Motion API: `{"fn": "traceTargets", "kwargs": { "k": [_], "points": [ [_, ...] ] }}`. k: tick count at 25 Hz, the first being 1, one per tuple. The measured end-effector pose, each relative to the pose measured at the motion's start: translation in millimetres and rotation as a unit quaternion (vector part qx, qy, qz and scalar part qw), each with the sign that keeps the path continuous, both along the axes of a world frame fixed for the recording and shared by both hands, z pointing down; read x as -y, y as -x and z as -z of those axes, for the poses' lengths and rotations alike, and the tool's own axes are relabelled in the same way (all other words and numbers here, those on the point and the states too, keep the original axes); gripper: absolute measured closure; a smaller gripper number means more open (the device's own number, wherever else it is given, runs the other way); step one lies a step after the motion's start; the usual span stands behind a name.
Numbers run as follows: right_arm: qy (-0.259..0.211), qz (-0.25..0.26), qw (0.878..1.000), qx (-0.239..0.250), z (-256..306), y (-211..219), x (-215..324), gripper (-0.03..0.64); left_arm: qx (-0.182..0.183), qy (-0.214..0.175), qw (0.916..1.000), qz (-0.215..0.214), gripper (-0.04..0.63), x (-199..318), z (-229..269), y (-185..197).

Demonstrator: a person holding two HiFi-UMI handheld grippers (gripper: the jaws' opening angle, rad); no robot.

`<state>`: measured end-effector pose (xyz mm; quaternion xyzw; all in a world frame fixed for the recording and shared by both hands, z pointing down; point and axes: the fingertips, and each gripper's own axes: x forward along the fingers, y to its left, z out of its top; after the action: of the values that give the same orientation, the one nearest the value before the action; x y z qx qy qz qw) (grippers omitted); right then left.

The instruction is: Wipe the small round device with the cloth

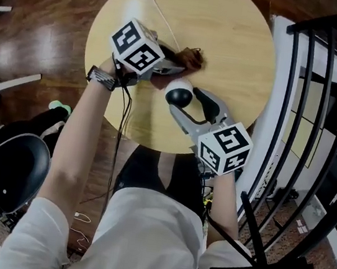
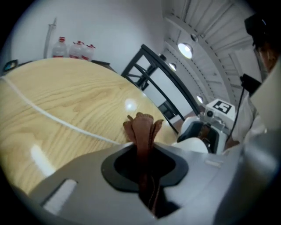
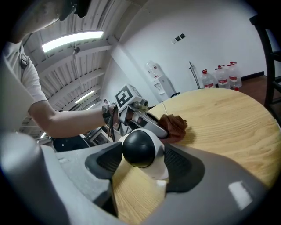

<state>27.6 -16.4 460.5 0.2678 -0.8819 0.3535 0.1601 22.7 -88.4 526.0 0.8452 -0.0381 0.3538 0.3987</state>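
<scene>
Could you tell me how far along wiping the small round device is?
Done: the left gripper is clamped on the brown cloth. In hand: the small round device sits between the right gripper's jaws. Left: the cloth isn't touching it, so wiping seemingly remains.

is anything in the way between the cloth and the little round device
Nothing visible is. The cloth, pinched in the left gripper, rests on the table close beside the round device, which sits between the jaws of the right gripper. Only a short bare stretch of wood separates them.
</scene>
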Motion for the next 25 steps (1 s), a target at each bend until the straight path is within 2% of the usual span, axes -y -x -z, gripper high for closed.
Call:
{"fn": "traceTargets", "kwargs": {
  "k": [1, 3, 5, 7, 9, 10, 11, 13, 15, 18, 20, 21, 22, 25],
  "points": [
    [-0.001, 0.002, 1.0, -0.001, -0.2, 0.3, -1.1, 0.318, -0.007, 0.002, 0.9989, 0.046, 0.529, 3.2, 4.9, 7.9],
    [-0.002, 0.006, 1.0, -0.005, -0.8, 0.0, -2.3, 0.318, -0.047, 0.02, 0.9895, 0.135, 0.529, 4.1, 22.5, 23.2],
    [0.0, 0.008, 1.0, -0.007, -1.9, -1.2, -3.2, 0.318, -0.125, 0.05, 0.973, 0.187, 0.529, -10.1, 51.3, 35.3],
    [0.003, 0.014, 1.0, -0.007, -2.9, -2.7, -4.3, 0.318, -0.227, 0.075, 0.9484, 0.208, 0.529, -32.4, 86.4, 46.1],
    [0.002, 0.019, 1.0, -0.006, -2.8, -5.3, -3.6, 0.318, -0.309, 0.087, 0.9172, 0.236, 0.529, -47.8, 109.0, 56.5],
    [0.001, 0.021, 1.0, -0.004, -2.7, -7.1, -2.3, 0.317, -0.329, 0.092, 0.9043, 0.256, 0.529, -51.2, 110.1, 59.2],
    [0.002, 0.022, 1.0, 0.001, -3.1, -8.8, -0.7, 0.316, -0.338, 0.1, 0.8948, 0.275, 0.529, -52.9, 105.1, 59.2],
    [0.007, 0.022, 1.0, 0.01, -5.0, -10.3, 0.9, 0.307, -0.345, 0.126, 0.8798, 0.302, 0.529, -54.7, 88.4, 51.9],
    [0.009, 0.025, 1.0, 0.012, -5.7, -9.3, 0.7, 0.304, -0.36, 0.156, 0.8608, 0.324, 0.529, -53.9, 76.6, 40.9],
    [0.003, 0.03, 1.0, 0.007, -5.3, -8.2, 2.1, 0.304, -0.369, 0.173, 0.8385, 0.362, 0.529, -44.5, 64.6, 35.1],
    [0.001, 0.031, 1.0, 0.004, -4.8, -9.0, 2.4, 0.304, -0.361, 0.178, 0.8325, 0.38, 0.529, -40.8, 57.3, 35.4],
    [0.001, 0.03, 1.0, 0.003, -4.6, -9.4, 2.0, 0.304, -0.348, 0.179, 0.8349, 0.387, 0.529, -41.0, 52.4, 35.8],
    [0.0, 0.028, 1.0, 0.002, -4.4, -9.7, 1.6, 0.304, -0.328, 0.179, 0.841, 0.391, 0.529, -41.9, 46.2, 36.6],
    [-0.003, 0.023, 1.0, 0.003, -4.3, -8.6, 0.5, 0.304, -0.241, 0.159, 0.8712, 0.397, 0.529, -43.9, 24.4, 41.9]
  ]
}}
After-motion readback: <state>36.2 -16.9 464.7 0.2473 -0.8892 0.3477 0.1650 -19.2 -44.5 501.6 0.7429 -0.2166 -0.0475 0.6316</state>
